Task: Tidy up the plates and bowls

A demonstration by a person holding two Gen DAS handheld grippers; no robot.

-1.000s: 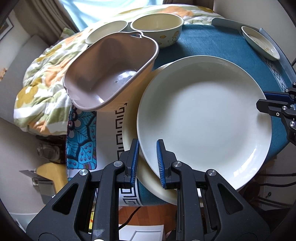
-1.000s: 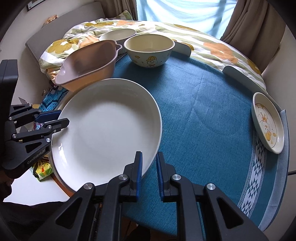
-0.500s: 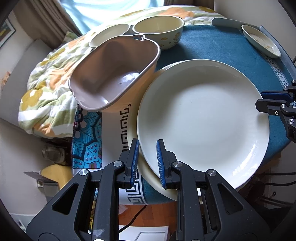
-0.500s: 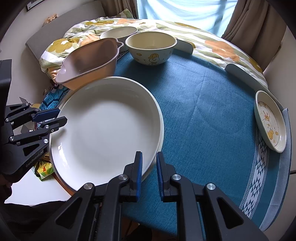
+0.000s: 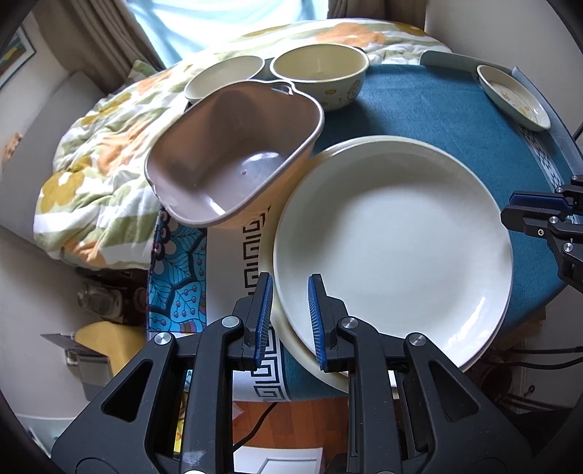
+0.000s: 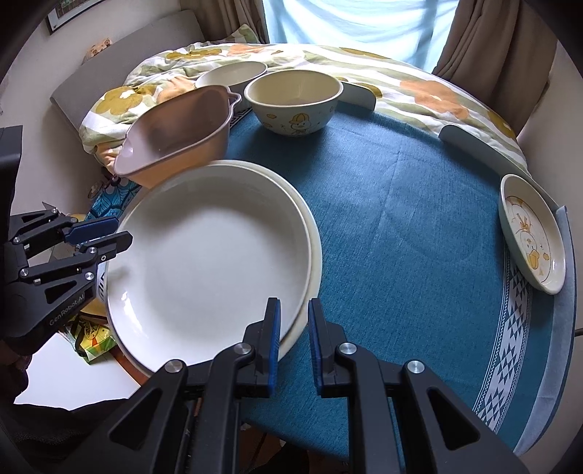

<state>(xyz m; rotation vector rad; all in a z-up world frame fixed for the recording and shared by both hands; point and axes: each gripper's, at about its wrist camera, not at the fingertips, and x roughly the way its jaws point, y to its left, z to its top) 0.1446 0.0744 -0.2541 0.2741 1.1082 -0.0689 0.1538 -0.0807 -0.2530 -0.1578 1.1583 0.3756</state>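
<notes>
A round counter under a teal woven cloth (image 6: 400,218) stood before a curtained window (image 6: 346,22); left gripper (image 5: 288,317) and right gripper (image 6: 293,341) angled down, fingers pinching opposite rims of the large white ceramic plate (image 6: 207,262).

Blue-clothed table (image 6: 419,226) bears plates (image 6: 313,251), bowls (image 6: 293,105).

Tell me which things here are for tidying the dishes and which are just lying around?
For the job:
- big white plate, held at its rim by both grippers
- second plate under it
- cartoon bowl
- plain bowl
- pink tub
- small duck plate

Just lying about:
- flowery quilt
- blue tablecloth
- curtains
</notes>
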